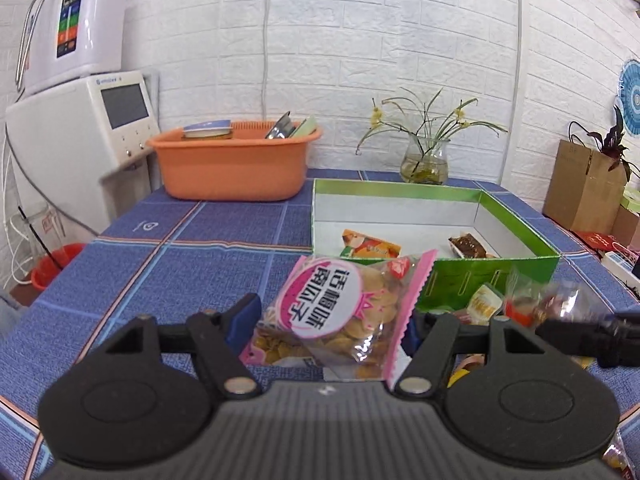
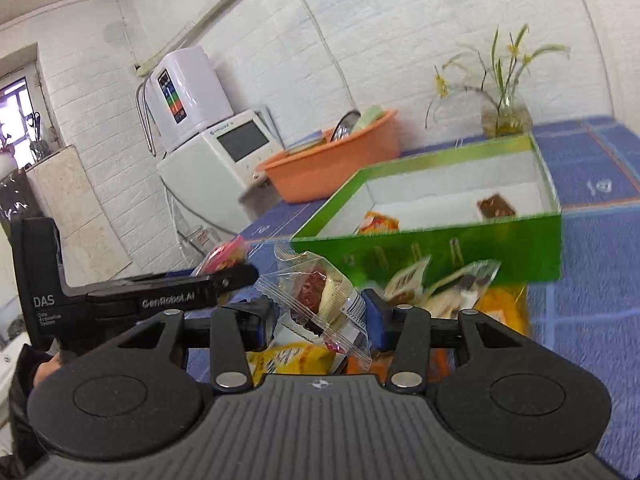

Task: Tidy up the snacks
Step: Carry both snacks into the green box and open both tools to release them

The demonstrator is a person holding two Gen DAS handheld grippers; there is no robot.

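My left gripper (image 1: 332,322) is shut on a pink-edged clear bag of round biscuits (image 1: 340,312), held above the blue checked tablecloth (image 1: 180,264). Just behind it stands the open green box (image 1: 480,276), with an orange packet (image 1: 370,246) and a brown snack (image 1: 468,246) inside. In the right wrist view my right gripper (image 2: 320,316) is shut on a clear-wrapped cake snack (image 2: 320,300), in front of the green box (image 2: 500,248). Loose snack packets (image 2: 288,356) lie beneath it. The left gripper (image 2: 236,272) shows at the left with its pink bag (image 2: 224,256).
An orange basin (image 1: 232,168) with dishes stands at the table's back left, and a glass vase with flowers (image 1: 424,160) at the back centre. White appliances (image 1: 76,128) stand to the left, a red bucket (image 1: 56,264) below them, and a cardboard box (image 1: 580,188) to the right.
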